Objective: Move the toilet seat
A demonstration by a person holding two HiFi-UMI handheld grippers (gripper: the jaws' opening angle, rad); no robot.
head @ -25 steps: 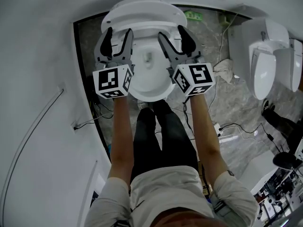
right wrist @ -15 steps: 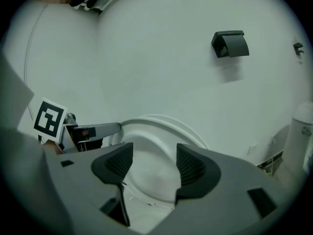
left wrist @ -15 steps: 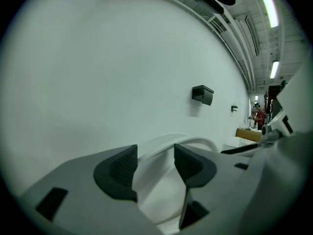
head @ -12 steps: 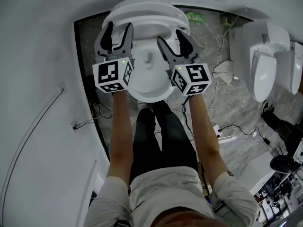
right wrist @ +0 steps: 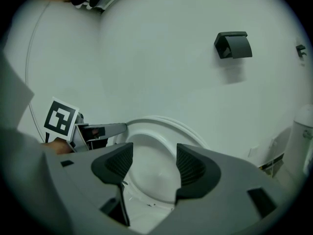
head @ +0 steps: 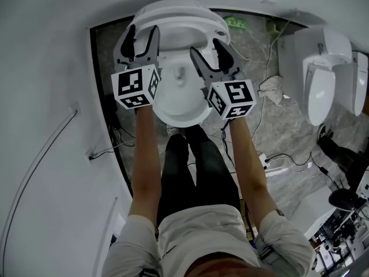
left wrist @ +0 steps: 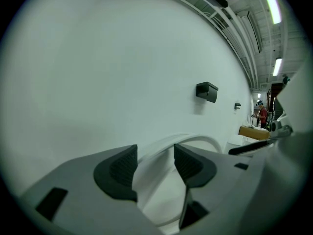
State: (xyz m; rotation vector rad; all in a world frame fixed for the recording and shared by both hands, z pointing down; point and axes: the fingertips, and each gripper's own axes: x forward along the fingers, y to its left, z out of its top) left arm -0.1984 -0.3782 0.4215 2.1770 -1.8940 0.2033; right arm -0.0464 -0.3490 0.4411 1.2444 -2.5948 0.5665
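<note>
A white toilet (head: pixel 181 105) stands against the wall, its seat (head: pixel 190 25) and lid tipped up at the back. My left gripper (head: pixel 140 36) is open at the left side of the raised seat. In the left gripper view the white seat rim (left wrist: pixel 195 140) curves between and beyond the open pads (left wrist: pixel 120 168) of my left gripper (left wrist: pixel 155 155), with no pad pressing on it. My right gripper (head: pixel 210 46) hangs open over the right side of the bowl. The right gripper view shows the raised seat (right wrist: pixel 168 125) and the bowl (right wrist: pixel 149 177) beyond my right gripper (right wrist: pixel 152 163), which holds nothing.
White wall panels close in on the left and behind. A black fixture (right wrist: pixel 234 44) hangs on the back wall. More white toilets (head: pixel 323 77) stand at the right, with a cloth (head: pixel 271 88) and cables (head: pixel 277 154) on the grey floor. The person's legs are below the bowl.
My left gripper has moved a little up the picture, closer in on the raised seat's left side. The right gripper has hardly shifted.
</note>
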